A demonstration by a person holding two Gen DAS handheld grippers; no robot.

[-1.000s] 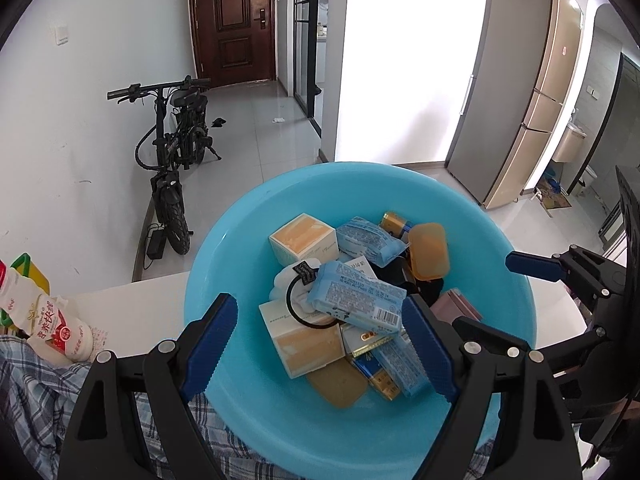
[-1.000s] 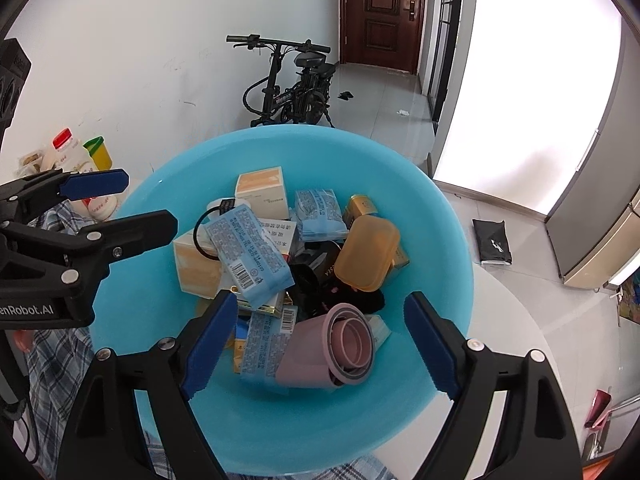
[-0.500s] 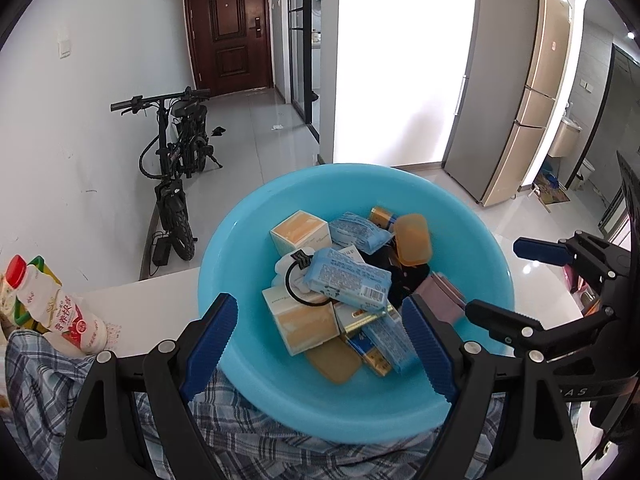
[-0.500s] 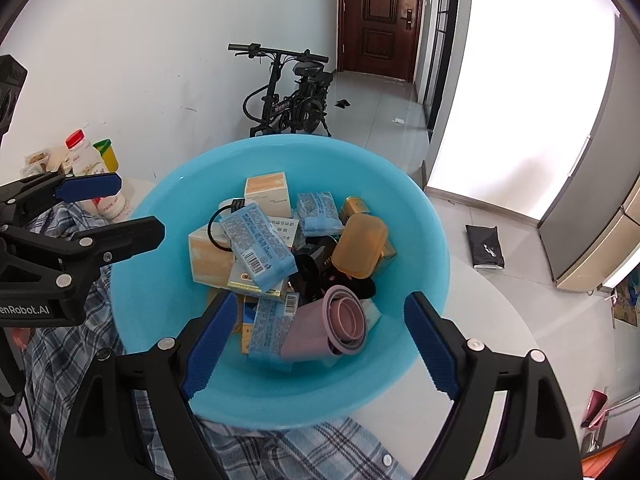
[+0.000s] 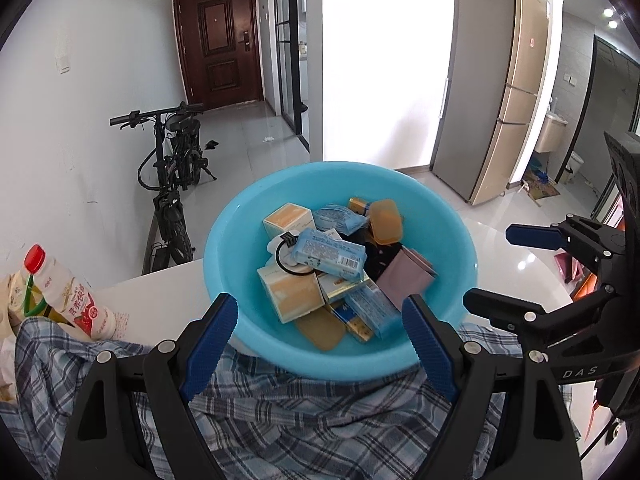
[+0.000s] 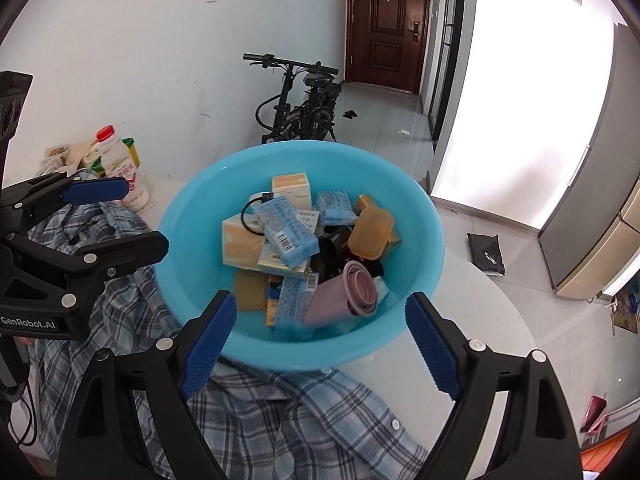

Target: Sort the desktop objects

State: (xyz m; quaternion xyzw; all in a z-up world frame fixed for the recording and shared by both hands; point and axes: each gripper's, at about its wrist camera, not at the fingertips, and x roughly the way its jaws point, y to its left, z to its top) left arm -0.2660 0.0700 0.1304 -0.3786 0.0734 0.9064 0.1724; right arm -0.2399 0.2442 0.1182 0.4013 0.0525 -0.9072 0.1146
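2 grippers wide, nothing held: left gripper (image 5: 320, 336), right gripper (image 6: 320, 336) | blue basin (image 6: 188, 240) full of small items, on white table (image 6: 480, 320) beside plaid shirt (image 6: 280, 420) | step: sorting not started | next: reach into basin, pick top blue packet (image 6: 284, 230)

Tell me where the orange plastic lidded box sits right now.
In both wrist views the orange plastic box lies inside the blue basin, on the far right of the pile, beside the gold box and above the pink cup.

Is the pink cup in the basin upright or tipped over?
Tipped: the pink cup lies on its side among the clutter, its mouth facing sideways.
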